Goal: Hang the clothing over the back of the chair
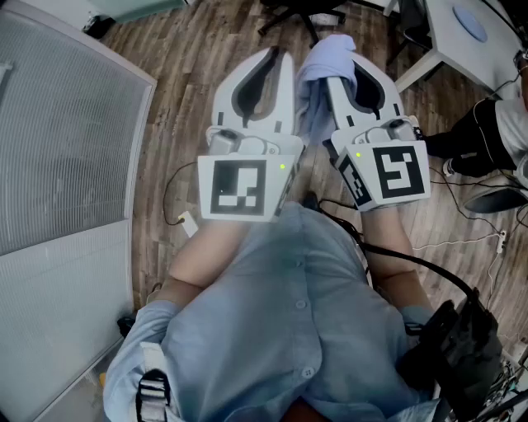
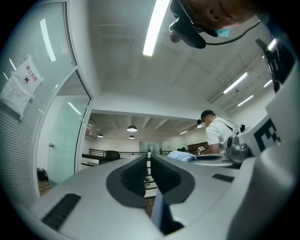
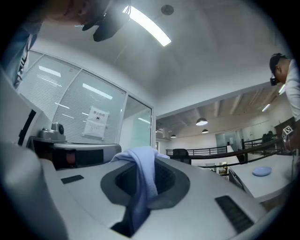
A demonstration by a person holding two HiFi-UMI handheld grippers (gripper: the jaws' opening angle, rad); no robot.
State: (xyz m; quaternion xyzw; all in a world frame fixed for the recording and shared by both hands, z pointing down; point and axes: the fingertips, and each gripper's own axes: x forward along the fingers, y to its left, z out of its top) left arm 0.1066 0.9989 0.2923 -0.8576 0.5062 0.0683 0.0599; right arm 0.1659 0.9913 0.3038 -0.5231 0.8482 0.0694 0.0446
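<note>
A light blue piece of clothing (image 1: 318, 70) is bunched over the tips of my right gripper (image 1: 345, 59) and hangs down between the two grippers. In the right gripper view the cloth (image 3: 143, 180) drapes over the tips and runs back through the narrow gap, with the right gripper (image 3: 146, 154) shut on it. My left gripper (image 1: 277, 56) is held beside it, jaws together. In the left gripper view a thin blue fold (image 2: 157, 213) sits in the gap of the left gripper (image 2: 149, 159). A black office chair base (image 1: 301, 15) stands ahead on the wooden floor.
A glass partition with blinds (image 1: 58, 132) runs along the left. A white desk (image 1: 470, 37) stands at the upper right, with a person in dark trousers (image 1: 487, 136) beside it. Cables (image 1: 462, 243) trail over the floor at right.
</note>
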